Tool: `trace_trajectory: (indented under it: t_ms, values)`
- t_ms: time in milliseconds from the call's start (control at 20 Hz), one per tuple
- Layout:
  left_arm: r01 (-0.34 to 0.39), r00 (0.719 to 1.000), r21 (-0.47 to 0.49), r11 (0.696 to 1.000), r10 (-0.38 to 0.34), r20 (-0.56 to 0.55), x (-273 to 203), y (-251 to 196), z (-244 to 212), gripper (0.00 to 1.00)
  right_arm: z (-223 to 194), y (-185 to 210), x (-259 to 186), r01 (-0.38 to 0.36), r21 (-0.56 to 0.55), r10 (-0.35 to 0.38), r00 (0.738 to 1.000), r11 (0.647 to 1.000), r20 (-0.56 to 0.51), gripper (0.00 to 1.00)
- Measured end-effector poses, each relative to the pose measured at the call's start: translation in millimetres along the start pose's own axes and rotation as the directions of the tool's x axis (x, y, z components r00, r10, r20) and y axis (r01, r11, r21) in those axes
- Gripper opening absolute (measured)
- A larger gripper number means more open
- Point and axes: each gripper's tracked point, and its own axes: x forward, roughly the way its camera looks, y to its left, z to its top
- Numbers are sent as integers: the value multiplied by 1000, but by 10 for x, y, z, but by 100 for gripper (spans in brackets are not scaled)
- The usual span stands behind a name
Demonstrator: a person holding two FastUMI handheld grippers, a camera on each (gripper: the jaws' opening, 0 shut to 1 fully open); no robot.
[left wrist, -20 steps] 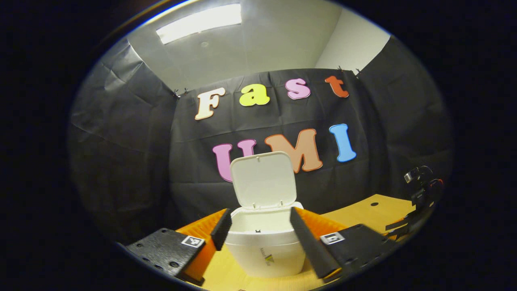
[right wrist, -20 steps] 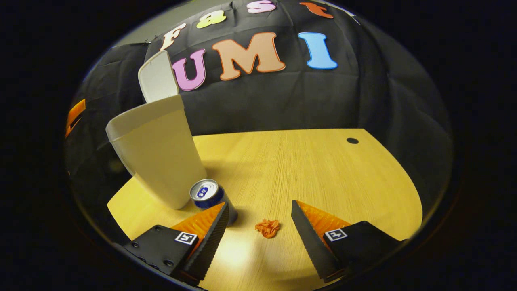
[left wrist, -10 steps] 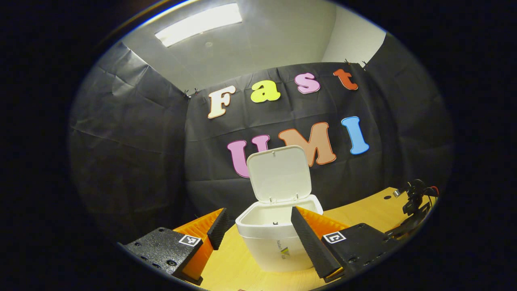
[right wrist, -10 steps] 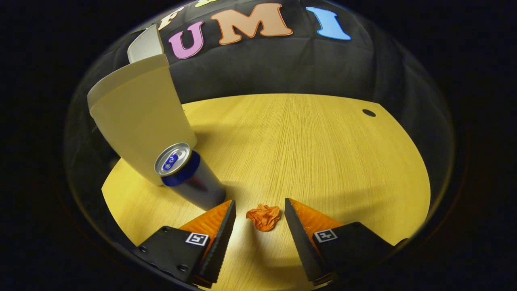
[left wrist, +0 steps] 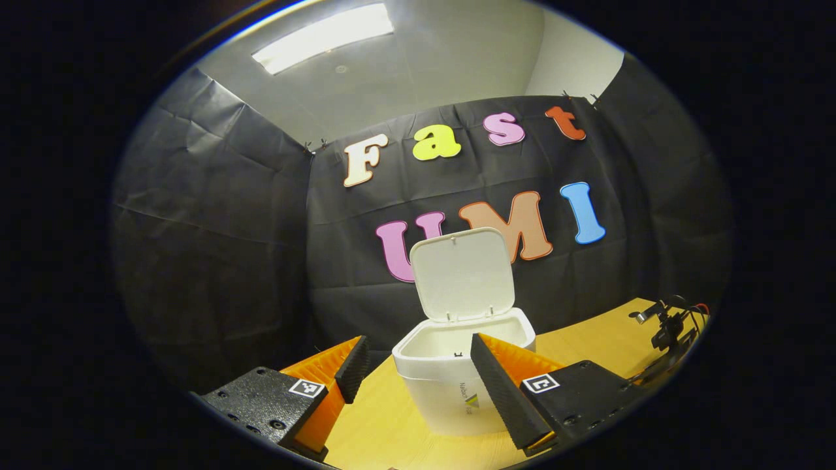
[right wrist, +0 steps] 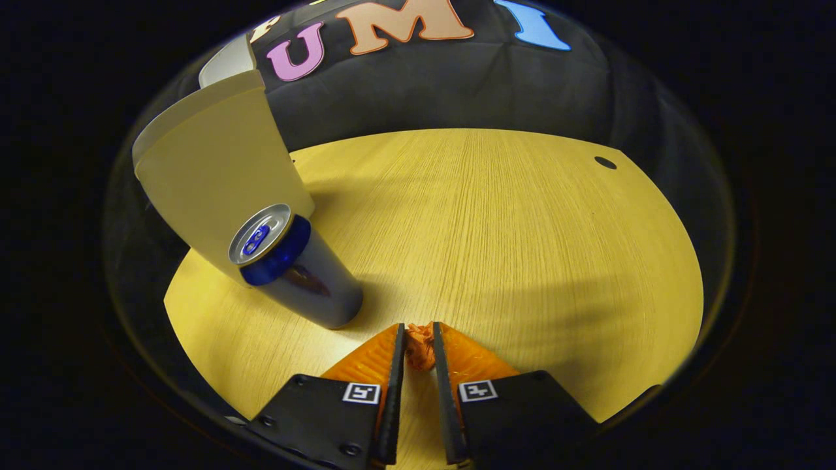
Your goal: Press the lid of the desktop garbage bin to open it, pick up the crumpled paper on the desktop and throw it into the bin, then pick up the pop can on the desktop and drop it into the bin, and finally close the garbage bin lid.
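Both fingers of the right gripper (right wrist: 418, 336) are drawn in close on the crumpled paper (right wrist: 420, 346), which is pinched between their tips low in the right gripper view. The orange wad is seen squeezed in the narrow gap, touching the inner face of each finger, and it sits on or just above the wooden desktop (right wrist: 496, 228); whether it has left the surface cannot be told. Just to the left of the fingers the pop can (right wrist: 294, 267) stands upright on the desktop, its silver top and blue tab turned toward the camera. Right behind the can the white garbage bin (right wrist: 215, 170) is seen, with its lid (right wrist: 228, 59) raised at the upper left edge.

In the left gripper view the left gripper (left wrist: 418, 359) is held with its fingers spread wide apart and nothing between them. The garbage bin (left wrist: 457, 391) is seen beyond the fingertips, standing on the desktop (left wrist: 385, 431), partly covered by the right-hand finger. Its lid (left wrist: 464, 274) is stood up nearly vertical at the back, so the inside is exposed. At the far right of that view the right gripper (left wrist: 663, 333) is visible low over the desktop, well apart from the bin.
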Motion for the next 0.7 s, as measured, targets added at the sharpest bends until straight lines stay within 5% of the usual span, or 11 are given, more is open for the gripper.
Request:
trace_trajectory:
  t_ms: [350, 700]
  values:
    - [14, 1000, -16, 1000, -14, 4, 50, -39, -31, 94, -7, -14, -23, -36, -4, 36, 999, 999, -22, 11]
    - [19, 1000, -22, 1000, -19, 15, 79, -6, -32, 93, 412, -110, -531, 5, -12, -4, 994, 1000, 106, 11]
